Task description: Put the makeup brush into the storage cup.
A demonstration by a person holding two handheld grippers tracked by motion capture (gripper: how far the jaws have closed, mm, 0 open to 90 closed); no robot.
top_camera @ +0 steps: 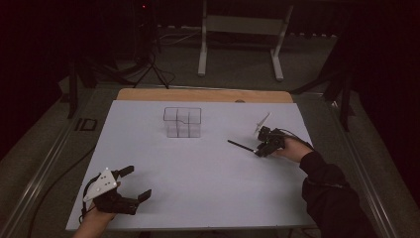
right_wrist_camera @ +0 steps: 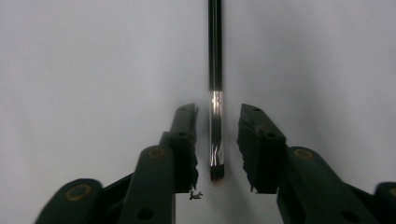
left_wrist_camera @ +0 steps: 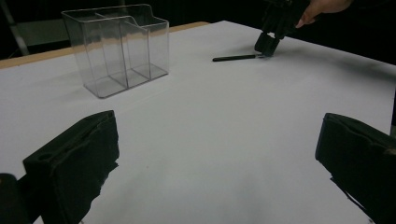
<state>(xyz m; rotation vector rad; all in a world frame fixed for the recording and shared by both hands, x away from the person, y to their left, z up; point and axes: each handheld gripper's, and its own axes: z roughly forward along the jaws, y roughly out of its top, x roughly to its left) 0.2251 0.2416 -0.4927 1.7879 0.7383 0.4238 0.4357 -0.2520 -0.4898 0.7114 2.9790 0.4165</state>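
Observation:
A thin black brush [top_camera: 241,146] with a silver ferrule lies flat on the white table, right of centre. My right gripper [top_camera: 258,151] sits low over its bristle end. In the right gripper view the brush [right_wrist_camera: 215,70] runs straight up between the two jaws of the right gripper [right_wrist_camera: 217,112], with a small gap on each side, so the pads are not touching it. A clear plastic organizer [top_camera: 183,122] with several compartments stands empty at the back centre. At the front left my left gripper [top_camera: 138,181] rests open and holds nothing; its view shows the organizer [left_wrist_camera: 116,46] and the brush [left_wrist_camera: 235,58].
A white sheet [top_camera: 198,168] covers the table, with a bare wooden strip [top_camera: 203,94] along the far edge. Beyond the table stand a white frame [top_camera: 242,25] and a dark tripod [top_camera: 148,64] on the floor. A person's dark sleeve [top_camera: 327,188] enters from the lower right.

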